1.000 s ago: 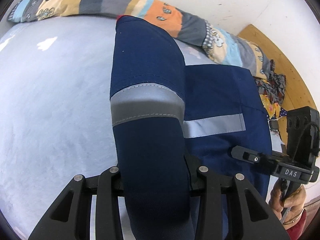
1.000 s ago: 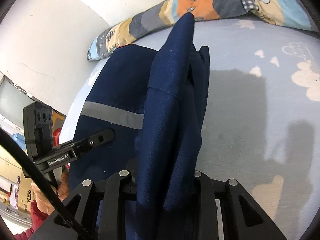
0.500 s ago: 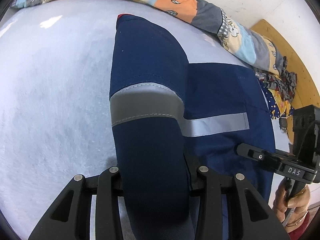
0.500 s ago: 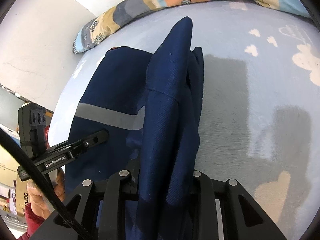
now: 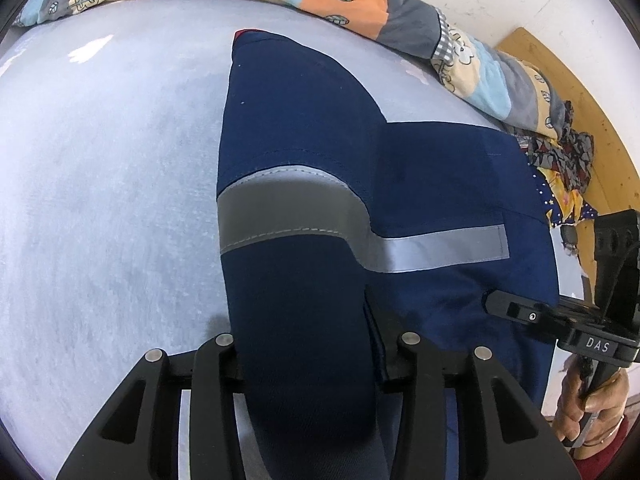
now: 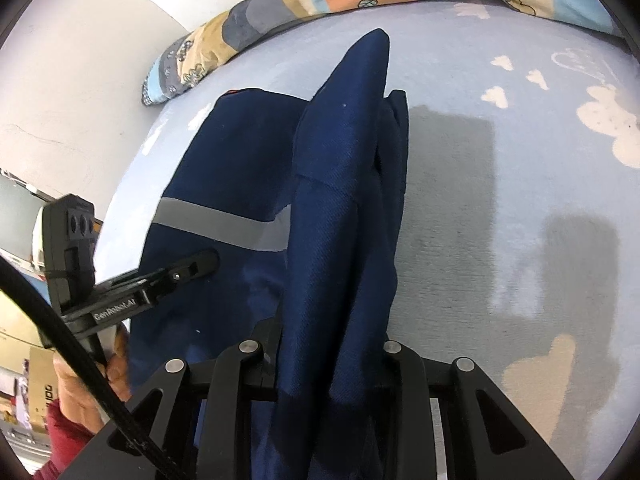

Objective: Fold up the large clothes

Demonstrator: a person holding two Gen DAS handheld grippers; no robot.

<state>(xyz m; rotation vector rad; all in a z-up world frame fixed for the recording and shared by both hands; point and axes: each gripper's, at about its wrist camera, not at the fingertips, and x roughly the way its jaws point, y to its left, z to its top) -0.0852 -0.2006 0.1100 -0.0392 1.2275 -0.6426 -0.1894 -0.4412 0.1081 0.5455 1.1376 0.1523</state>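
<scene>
Left wrist view shows your left gripper (image 5: 308, 360) with its jaws clamped on a thick fold of the navy-blue work garment with grey reflective bands (image 5: 296, 152); the cloth rises straight out from between the jaws and arches forward over the pale lilac plush bed cover (image 5: 100, 200), a grey band wrapping across the raised fold. The rest of the garment lies flat on the bed to the right of your jaws, and your right gripper (image 5: 496, 304) sits over its near edge, held in your hand (image 5: 588, 408). In the right wrist view, your right gripper (image 6: 324, 356) has its jaws closed on another bunched navy fold that stands up from between them and tapers to a point farther along the bed, with the flat part of the garment (image 6: 224, 160) lying to the left, beneath your left gripper (image 6: 204, 260). A patchwork quilt in orange, grey and cream (image 5: 344, 0) is bunched along the far edge of the bed against the white wall (image 6: 80, 60).
</scene>
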